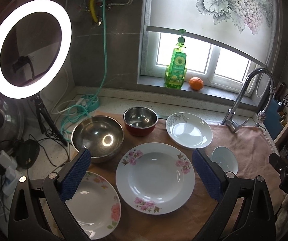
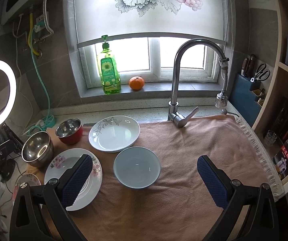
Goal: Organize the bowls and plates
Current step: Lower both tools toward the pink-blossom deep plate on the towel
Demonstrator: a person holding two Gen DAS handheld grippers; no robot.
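Note:
My left gripper [image 1: 141, 154] is open and empty above a pink-flowered plate [image 1: 155, 177], which also shows in the right wrist view [image 2: 61, 166]. Around it stand a second flowered plate [image 1: 95, 202], a large steel bowl [image 1: 97, 138], a red steel-lined bowl [image 1: 140, 124] and a leaf-patterned plate [image 1: 189, 133]. My right gripper [image 2: 145, 161] is open and empty above a pale blue bowl [image 2: 136, 167]. The leaf-patterned plate [image 2: 114, 136], red bowl [image 2: 69, 131] and steel bowl [image 2: 37, 148] lie to its left.
A pink towel [image 2: 194, 150] covers the counter. A chrome faucet [image 2: 181, 84] rises at the back. A green soap bottle [image 2: 109, 70] and an orange [image 2: 136, 83] sit on the sill. A ring light [image 1: 29, 48] and cables [image 1: 73, 112] stand at left, a knife block [image 2: 250, 92] at right.

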